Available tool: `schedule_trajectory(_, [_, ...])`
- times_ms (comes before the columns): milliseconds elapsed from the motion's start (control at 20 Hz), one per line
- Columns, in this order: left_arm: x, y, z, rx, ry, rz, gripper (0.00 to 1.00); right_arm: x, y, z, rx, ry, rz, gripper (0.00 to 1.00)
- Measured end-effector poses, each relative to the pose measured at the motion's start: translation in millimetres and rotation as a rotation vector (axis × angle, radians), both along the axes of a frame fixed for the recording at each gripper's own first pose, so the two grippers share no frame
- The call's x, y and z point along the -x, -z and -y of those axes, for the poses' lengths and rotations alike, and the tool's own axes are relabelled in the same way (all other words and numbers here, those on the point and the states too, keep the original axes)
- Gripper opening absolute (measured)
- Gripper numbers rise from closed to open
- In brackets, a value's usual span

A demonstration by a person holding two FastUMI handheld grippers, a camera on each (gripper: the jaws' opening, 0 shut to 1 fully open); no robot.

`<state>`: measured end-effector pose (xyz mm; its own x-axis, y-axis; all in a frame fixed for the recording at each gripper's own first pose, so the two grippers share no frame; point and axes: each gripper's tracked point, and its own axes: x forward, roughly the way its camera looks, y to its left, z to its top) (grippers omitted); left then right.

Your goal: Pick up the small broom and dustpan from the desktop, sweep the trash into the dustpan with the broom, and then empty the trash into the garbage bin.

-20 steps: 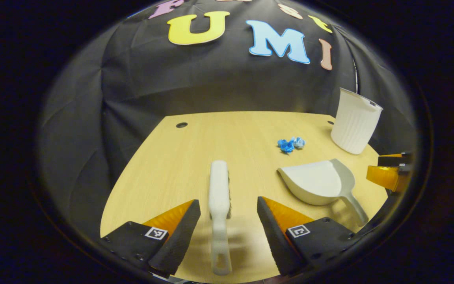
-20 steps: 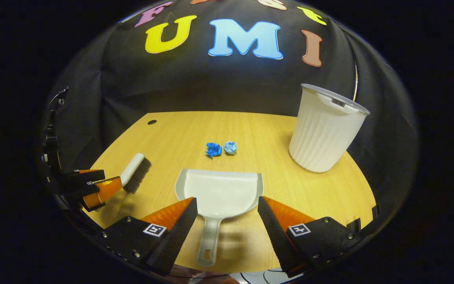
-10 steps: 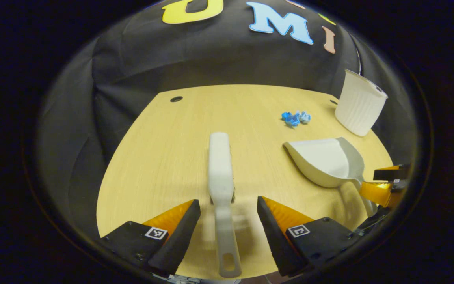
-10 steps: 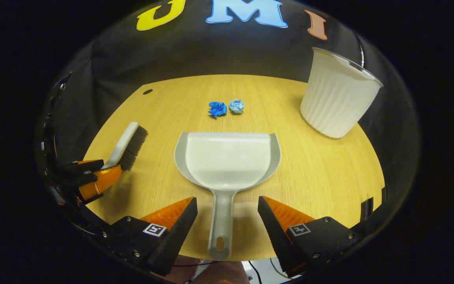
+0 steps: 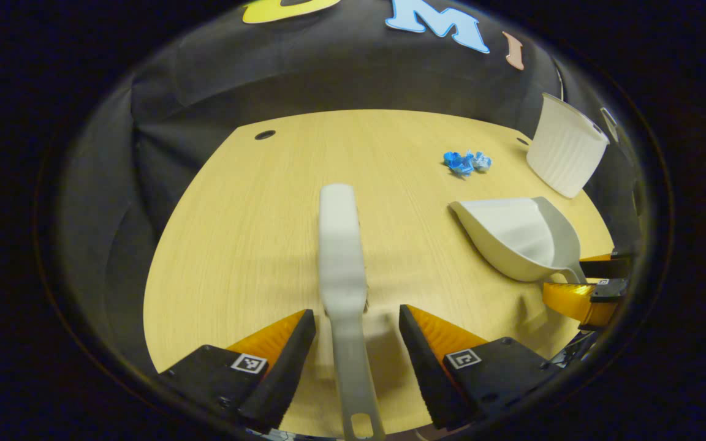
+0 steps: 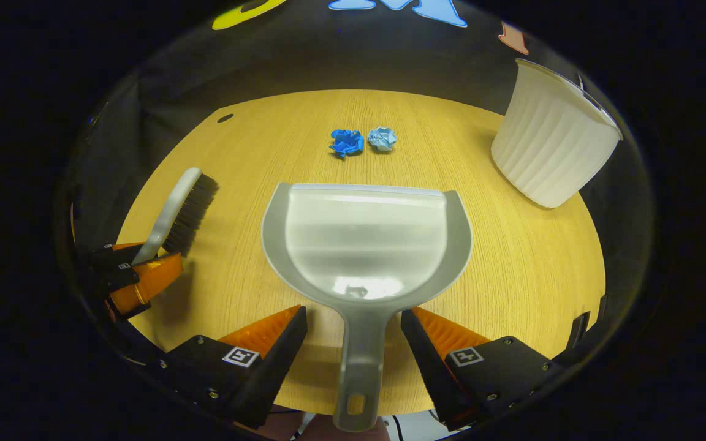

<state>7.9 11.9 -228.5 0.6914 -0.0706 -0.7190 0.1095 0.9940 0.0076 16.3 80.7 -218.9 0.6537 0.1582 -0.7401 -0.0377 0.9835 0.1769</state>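
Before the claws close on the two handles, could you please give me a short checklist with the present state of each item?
1. Left claw open with the broom handle between its fingers: ok.
2. Right claw open with the dustpan handle between its fingers: ok.
3. Fingers pressing on either handle: not ok, gaps show on both sides.
4. Dustpan mouth facing the two blue paper wads: ok.
5. Garbage bin upright on the desktop, beside the dustpan's path: ok.
6. Claw height against the handles: cannot tell.
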Motion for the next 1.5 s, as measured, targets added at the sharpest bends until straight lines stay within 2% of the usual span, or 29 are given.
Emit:
schedule_trajectory(50, [-2,2,-1,-0.005,-0.002,-0.003,0.83,-1,2,2,0.012,0.005,-0.005,0.96])
schedule_trajectory(100, [-3,2,-1,-0.006,-0.002,-0.007,0.84,-2,4,3,0.011,0.002,-0.012,0.89])
schedule_trajectory(150, [-4,4,-1,-0.008,-0.003,-0.010,0.85,-3,5,3,0.011,0.002,-0.017,0.89])
schedule_trajectory(200, [-4,4,-1,-0.009,-0.001,-0.015,0.80,-4,7,6,0.018,0.005,-0.019,0.87])
schedule_trajectory(250, [-6,5,-1,-0.014,-0.003,-0.016,0.82,-5,7,7,0.017,0.005,-0.021,0.83])
schedule_trajectory(300, [-6,6,-1,-0.014,-0.004,-0.018,0.79,-5,8,6,0.014,0.004,-0.023,0.79])
schedule_trajectory(350, [-6,6,0,-0.015,-0.003,-0.022,0.63,-5,8,9,0.019,0.006,-0.026,0.79])
schedule_trajectory(400, [-6,8,-1,-0.021,-0.009,-0.025,0.59,-6,8,12,0.023,0.012,-0.025,0.70])
schedule_trajectory(450, [-7,8,-1,-0.020,-0.007,-0.030,0.58,-6,9,10,0.017,0.014,-0.026,0.65])
schedule_trajectory(550, [-7,8,-2,-0.022,-0.005,-0.034,0.63,-6,10,11,0.013,0.012,-0.026,0.67])
schedule_trajectory(600, [-9,8,-2,-0.031,-0.010,-0.032,0.60,-5,8,13,0.016,0.012,-0.022,0.66])
schedule_trajectory(650, [-10,9,-7,-0.043,-0.021,-0.033,0.57,-9,11,11,0.017,0.010,-0.020,0.59])
schedule_trajectory(800, [-7,8,-8,-0.040,-0.020,-0.040,0.45,-8,9,11,0.026,-0.002,-0.015,0.59])
schedule_trajectory(850, [-8,9,-8,-0.043,-0.016,-0.041,0.45,-7,12,11,0.029,0.004,-0.019,0.59])
schedule_trajectory(900, [-6,10,-10,-0.050,-0.026,-0.039,0.46,-7,8,13,0.026,0.007,-0.011,0.36])
schedule_trajectory(950, [-10,10,-8,-0.048,-0.027,-0.043,0.34,-7,9,13,0.027,0.001,-0.019,0.35])
schedule_trajectory(1200, [-12,10,-4,-0.045,-0.012,-0.039,0.32,-9,8,13,0.029,-0.007,-0.009,0.35])
schedule_trajectory(1350, [-17,9,-2,-0.047,0.004,-0.037,0.34,-11,10,17,0.039,-0.018,-0.001,0.35])
schedule_trajectory(1400, [-20,7,-1,-0.042,0.009,-0.039,0.34,-9,9,19,0.037,-0.022,0.001,0.31])
schedule_trajectory(1450, [-23,6,0,-0.035,0.015,-0.041,0.34,-11,10,21,0.042,-0.031,0.001,0.35])
schedule_trajectory(1500, [-27,5,1,-0.030,0.019,-0.045,0.34,-13,12,23,0.045,-0.039,0.005,0.31])
